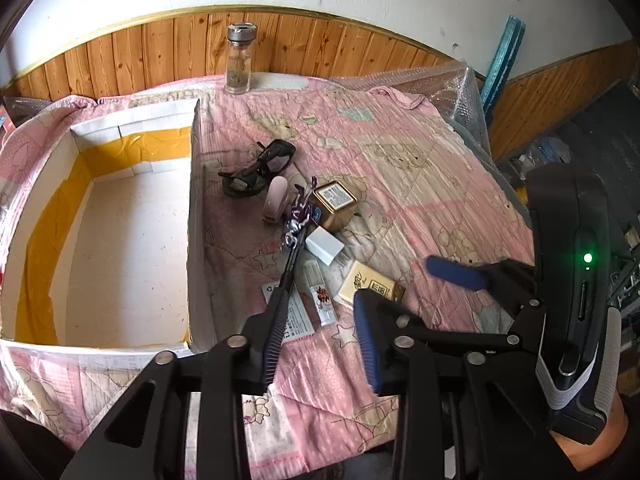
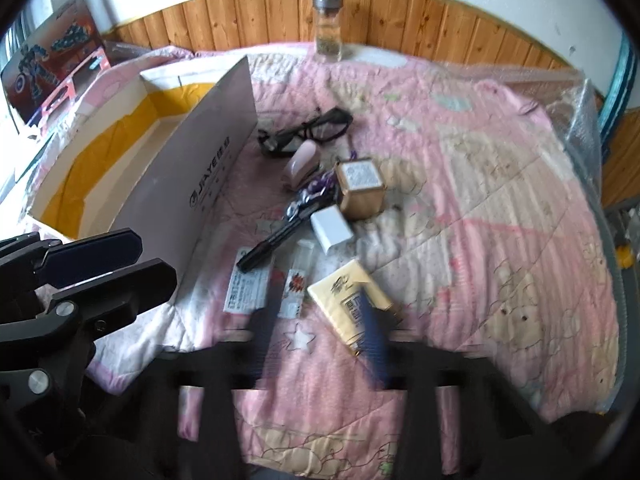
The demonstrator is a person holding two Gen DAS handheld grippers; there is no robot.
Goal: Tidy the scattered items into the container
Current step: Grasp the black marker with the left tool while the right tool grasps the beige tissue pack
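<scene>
An open white cardboard box (image 1: 194, 200) (image 2: 200, 160) lined with yellow tape stands on the left, nothing visible inside. Scattered to its right lie black glasses (image 1: 260, 168) (image 2: 308, 130), a pink clip-like item (image 1: 276, 200) (image 2: 298, 164), a gold tin (image 1: 336, 204) (image 2: 360, 192), a white charger (image 1: 326, 246) (image 2: 332, 228), a black pen (image 1: 292, 256) (image 2: 280, 236), a yellow packet (image 1: 366, 282) (image 2: 348, 292) and two small white packets (image 1: 298, 320) (image 2: 246, 288). My left gripper (image 1: 320, 300) (image 2: 156, 262) hovers open over the near packets. My right gripper (image 2: 320, 304) is open above the yellow packet, holding nothing.
A glass jar (image 1: 239, 60) (image 2: 328, 26) stands at the far edge against wood panelling. Everything lies on a pink quilt (image 1: 420, 184). Bubble wrap (image 1: 460, 92) covers the right edge. A printed toy box (image 2: 52, 64) sits beyond the cardboard box.
</scene>
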